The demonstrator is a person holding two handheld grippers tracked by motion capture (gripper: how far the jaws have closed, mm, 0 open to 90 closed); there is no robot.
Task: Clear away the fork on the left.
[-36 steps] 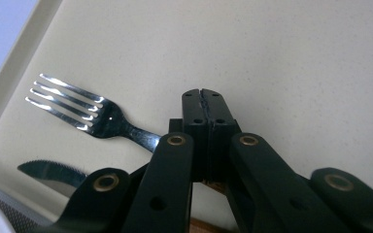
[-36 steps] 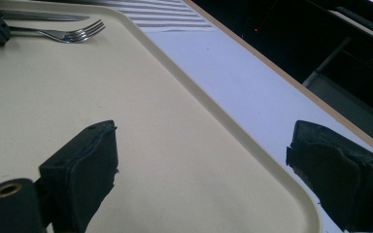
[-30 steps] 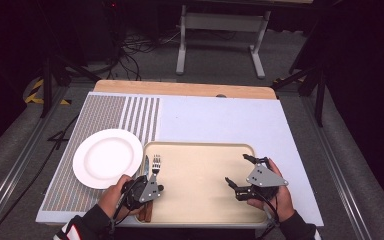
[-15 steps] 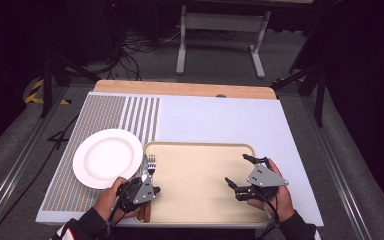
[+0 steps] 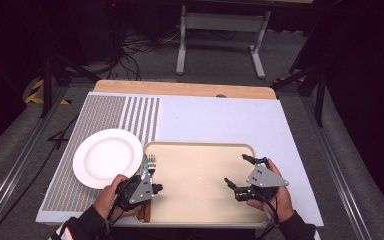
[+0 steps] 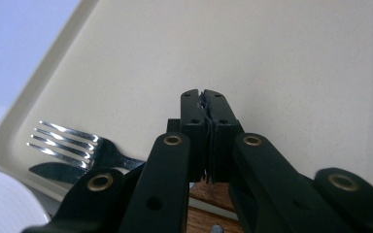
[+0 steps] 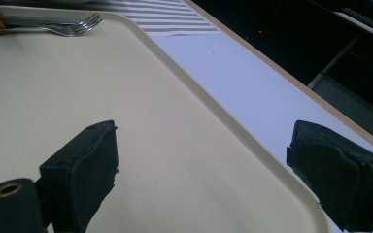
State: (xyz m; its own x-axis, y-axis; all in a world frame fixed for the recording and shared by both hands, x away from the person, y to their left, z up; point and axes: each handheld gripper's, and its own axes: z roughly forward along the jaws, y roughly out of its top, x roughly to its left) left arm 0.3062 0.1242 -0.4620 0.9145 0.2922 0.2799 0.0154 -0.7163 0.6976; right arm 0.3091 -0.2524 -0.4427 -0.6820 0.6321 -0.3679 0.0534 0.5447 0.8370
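Left gripper [image 5: 156, 188] has its jaws pressed together, and in the left gripper view nothing shows between the pads. It hovers low at about 8 o'clock on the tray [image 5: 200, 144], right over the brown handles [image 5: 145, 214] of the fork [image 5: 151, 161] and knife [image 6: 53, 171]. Right gripper [image 5: 236, 170] stands wide and empty over the tray at about 4 o'clock, well apart from the cutlery. Fork and knife lie side by side, touching or nearly so, along the tray's 9 o'clock edge. Their heads point to 12 o'clock and their handles run out over the rim at 6 o'clock. At 9 o'clock from the tray, just beside it, sits the plate [image 5: 107, 157], white and bare, on the striped part of the mat [image 5: 220, 120]. My reading is that the work concerns the cutlery, likely laying it out by the plate, and that it is at its very start. Neither piece is lifted, neither is gripped, and no place beside the plate has anything on it. What remains seems to be nearly everything. The shut jaws must part and take one handle alone. Each piece must then be carried off the tray to its place. With the two handles so close, catching both at once is the likely slip.
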